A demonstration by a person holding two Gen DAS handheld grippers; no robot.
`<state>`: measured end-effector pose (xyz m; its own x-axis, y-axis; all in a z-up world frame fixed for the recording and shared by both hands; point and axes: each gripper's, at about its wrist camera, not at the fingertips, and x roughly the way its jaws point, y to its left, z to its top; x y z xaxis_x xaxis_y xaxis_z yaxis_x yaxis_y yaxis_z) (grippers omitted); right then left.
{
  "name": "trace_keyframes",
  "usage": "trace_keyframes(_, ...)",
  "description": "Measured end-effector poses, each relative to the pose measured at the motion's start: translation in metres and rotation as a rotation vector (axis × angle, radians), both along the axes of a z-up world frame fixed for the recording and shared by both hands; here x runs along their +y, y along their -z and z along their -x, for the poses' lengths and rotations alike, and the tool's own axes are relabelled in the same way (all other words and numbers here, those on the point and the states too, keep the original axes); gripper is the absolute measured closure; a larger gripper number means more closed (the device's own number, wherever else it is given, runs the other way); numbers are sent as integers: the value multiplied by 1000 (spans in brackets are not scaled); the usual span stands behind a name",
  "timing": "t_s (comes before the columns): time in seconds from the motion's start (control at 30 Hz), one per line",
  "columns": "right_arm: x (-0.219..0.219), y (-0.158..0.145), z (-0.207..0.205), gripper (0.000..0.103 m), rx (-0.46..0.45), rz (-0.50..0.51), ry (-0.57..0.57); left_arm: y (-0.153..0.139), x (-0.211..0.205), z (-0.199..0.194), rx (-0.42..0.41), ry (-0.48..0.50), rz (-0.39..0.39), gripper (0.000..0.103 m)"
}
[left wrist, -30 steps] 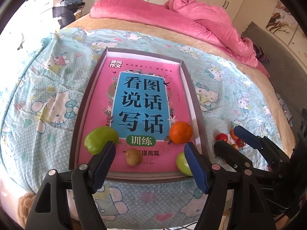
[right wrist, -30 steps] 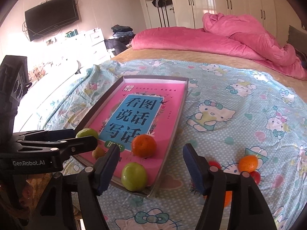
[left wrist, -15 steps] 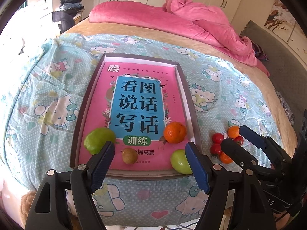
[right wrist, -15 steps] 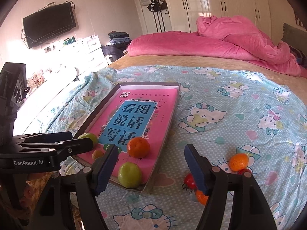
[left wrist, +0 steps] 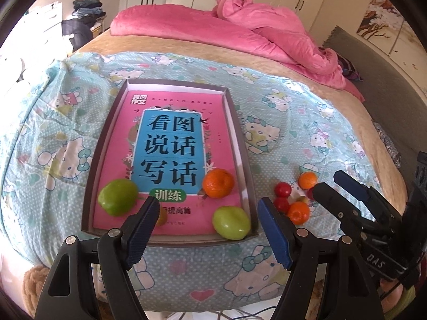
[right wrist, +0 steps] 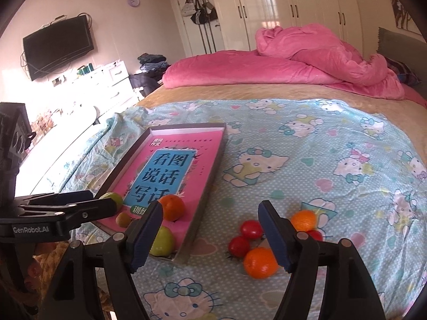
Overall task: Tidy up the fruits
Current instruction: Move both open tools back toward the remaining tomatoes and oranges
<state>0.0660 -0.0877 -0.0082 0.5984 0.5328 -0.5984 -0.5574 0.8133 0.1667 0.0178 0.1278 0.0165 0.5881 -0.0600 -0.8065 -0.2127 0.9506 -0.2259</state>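
Observation:
A shallow tray (left wrist: pixel 246 160) holding a pink book lies on the patterned sheet. At its near end sit two green apples (left wrist: pixel 117 196) (left wrist: pixel 231 222), an orange (left wrist: pixel 218 182) and a small brown fruit (left wrist: pixel 161 216), which is half hidden by a finger. Loose on the sheet right of the tray (right wrist: pixel 210 176) lie two oranges (right wrist: pixel 260 262) (right wrist: pixel 304 220) and small red tomatoes (right wrist: pixel 250 229). My left gripper (left wrist: pixel 208 204) hovers open before the tray's near edge, holding nothing. My right gripper (right wrist: pixel 210 207) hangs open and empty above the loose fruit, its jaws still widening slightly.
A heaped pink duvet (left wrist: pixel 267 32) covers the far end of the bed. The sheet's front edge (left wrist: pixel 202 296) drops off just below the grippers. White wardrobes (right wrist: pixel 293 10), a wall television (right wrist: pixel 58 48) and a white dresser (right wrist: pixel 106 82) stand beyond.
Both grippers have drawn back from the tray and risen a little, so the fruit looks farther away. The loose oranges and tomatoes have come fully into both views.

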Motion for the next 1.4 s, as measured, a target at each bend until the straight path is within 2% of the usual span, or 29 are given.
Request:
trace_keyframes(0.67,-52,-4,-18,30,7,-22,112,-13,-29,-1,-15,61,-24,26)
trace_keyframes(1.4,-109,11,-39,30,36,-12,231,-7,-76,-11,25,171,-72,26)
